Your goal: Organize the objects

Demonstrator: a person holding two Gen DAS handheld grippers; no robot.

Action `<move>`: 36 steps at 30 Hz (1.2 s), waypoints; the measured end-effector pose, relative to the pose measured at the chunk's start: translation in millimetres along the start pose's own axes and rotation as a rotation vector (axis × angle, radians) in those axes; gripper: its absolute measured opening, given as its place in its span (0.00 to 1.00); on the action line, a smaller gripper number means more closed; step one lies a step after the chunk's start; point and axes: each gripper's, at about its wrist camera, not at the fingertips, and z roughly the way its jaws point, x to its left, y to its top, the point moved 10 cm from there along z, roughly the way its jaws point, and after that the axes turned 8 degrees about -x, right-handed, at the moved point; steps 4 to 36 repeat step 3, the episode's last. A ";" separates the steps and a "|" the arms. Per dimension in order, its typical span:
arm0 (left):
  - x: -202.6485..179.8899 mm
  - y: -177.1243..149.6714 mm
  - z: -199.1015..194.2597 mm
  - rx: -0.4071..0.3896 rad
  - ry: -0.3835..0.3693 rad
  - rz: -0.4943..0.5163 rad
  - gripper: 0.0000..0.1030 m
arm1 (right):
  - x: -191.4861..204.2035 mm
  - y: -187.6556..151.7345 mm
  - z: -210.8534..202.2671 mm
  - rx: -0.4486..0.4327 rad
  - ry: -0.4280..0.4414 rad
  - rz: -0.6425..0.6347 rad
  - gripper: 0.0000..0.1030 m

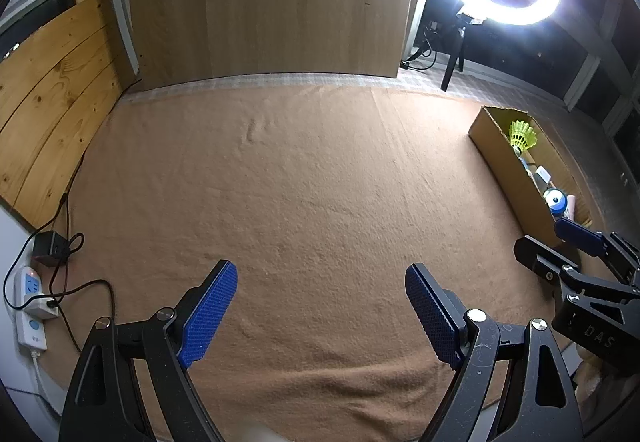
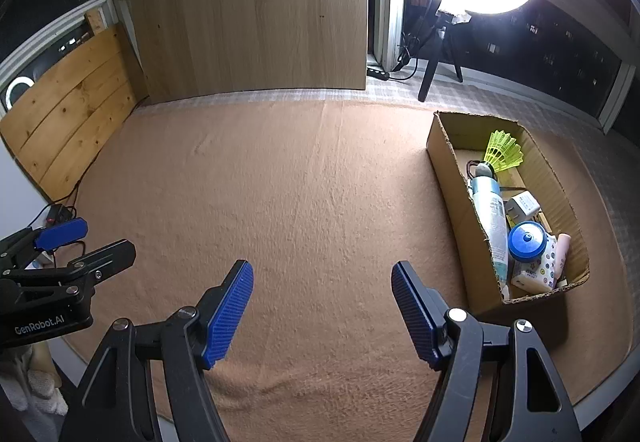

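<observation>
Both grippers hang over the counter's brown blanket (image 2: 304, 194) with nothing in them. The left gripper (image 1: 320, 316) has its jaws wide apart. The right gripper (image 2: 322, 312) is open too. On the right sits a cardboard box (image 2: 452, 210) holding a yellow shuttlecock (image 2: 503, 152), a white bottle (image 2: 492, 218), a blue lid (image 2: 526, 241) and a white plug (image 2: 523, 205).
</observation>
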 end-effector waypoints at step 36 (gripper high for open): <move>1.1 -2.0 4.4 0.010 0.001 -0.008 0.88 | -1.5 -1.2 2.8 0.007 0.000 0.006 0.66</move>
